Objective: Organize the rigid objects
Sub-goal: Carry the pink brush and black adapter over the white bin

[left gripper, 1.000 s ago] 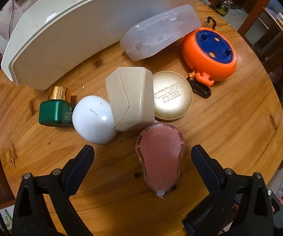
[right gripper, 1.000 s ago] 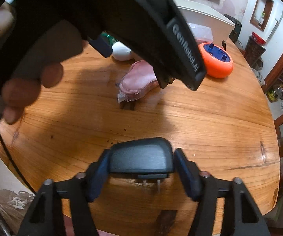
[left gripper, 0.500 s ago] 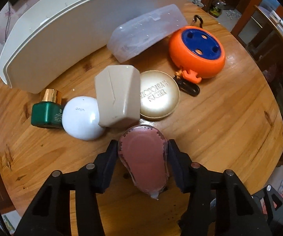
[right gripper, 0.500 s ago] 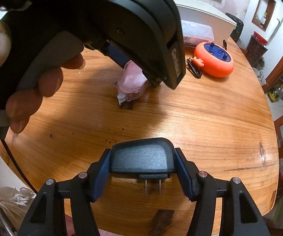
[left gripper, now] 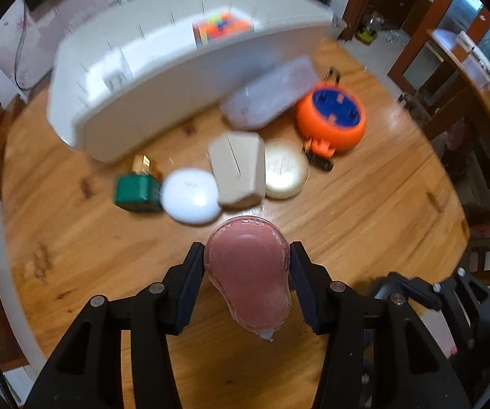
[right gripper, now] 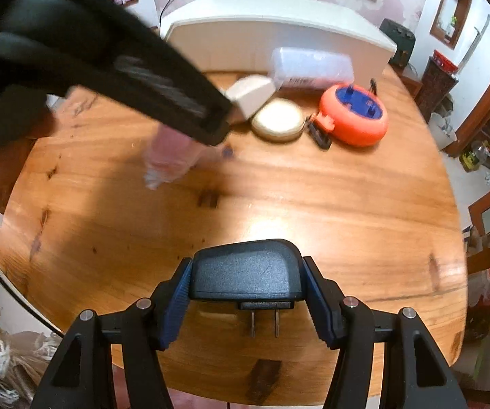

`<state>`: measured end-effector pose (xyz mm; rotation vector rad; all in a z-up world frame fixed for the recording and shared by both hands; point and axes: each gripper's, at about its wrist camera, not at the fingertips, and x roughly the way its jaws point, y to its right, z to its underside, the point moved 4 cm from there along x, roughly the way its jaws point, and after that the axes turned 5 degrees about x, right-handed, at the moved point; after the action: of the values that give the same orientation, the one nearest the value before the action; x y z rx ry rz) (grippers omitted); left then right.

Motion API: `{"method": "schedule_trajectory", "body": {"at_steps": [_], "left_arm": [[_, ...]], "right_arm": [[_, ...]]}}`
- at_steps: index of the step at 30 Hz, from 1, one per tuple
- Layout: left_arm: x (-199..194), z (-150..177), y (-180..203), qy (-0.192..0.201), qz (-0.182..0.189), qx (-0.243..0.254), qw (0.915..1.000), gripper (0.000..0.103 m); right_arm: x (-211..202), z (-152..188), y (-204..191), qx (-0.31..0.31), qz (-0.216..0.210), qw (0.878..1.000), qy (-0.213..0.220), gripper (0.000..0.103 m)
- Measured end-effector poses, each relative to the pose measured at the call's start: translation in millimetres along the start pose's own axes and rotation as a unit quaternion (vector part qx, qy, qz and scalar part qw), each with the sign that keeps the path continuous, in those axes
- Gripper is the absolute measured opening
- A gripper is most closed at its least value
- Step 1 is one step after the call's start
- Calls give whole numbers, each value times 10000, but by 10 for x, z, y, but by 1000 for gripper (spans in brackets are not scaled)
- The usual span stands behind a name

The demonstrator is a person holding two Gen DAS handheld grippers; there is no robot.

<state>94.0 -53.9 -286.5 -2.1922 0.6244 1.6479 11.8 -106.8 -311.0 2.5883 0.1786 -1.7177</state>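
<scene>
My left gripper [left gripper: 246,266] is shut on a pink tape dispenser in a clear shell [left gripper: 249,272] and holds it above the round wooden table [left gripper: 364,225]; it also shows blurred in the right wrist view [right gripper: 170,156]. My right gripper [right gripper: 246,293] is shut on a black plug adapter [right gripper: 246,272], prongs pointing down, above the table's near edge. A white organizer bin [left gripper: 163,102] with dividers stands at the back.
On the table lie a green bottle [left gripper: 137,187], a white oval case [left gripper: 190,199], a beige box [left gripper: 238,167], a gold round tin [left gripper: 285,172], an orange and blue cord reel [left gripper: 331,119] and a clear plastic box [left gripper: 268,97]. Colourful blocks [left gripper: 222,27] sit in the bin.
My left gripper closed on the pink tape dispenser and has lifted it off the table, pulling back. My right gripper keeps hold of the plug adapter.
</scene>
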Motion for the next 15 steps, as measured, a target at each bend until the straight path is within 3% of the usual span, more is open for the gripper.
{"method": "schedule_trajectory", "body": {"at_steps": [8, 15], "left_arm": [[-727, -327, -195, 598, -49, -189, 9980, 53], [-1245, -758, -380, 1078, -172, -553, 9925, 53]], "right_arm": [[-395, -397, 137, 109, -18, 9991, 404, 62], [-833, -958, 257, 299, -182, 9948, 959, 62]]}}
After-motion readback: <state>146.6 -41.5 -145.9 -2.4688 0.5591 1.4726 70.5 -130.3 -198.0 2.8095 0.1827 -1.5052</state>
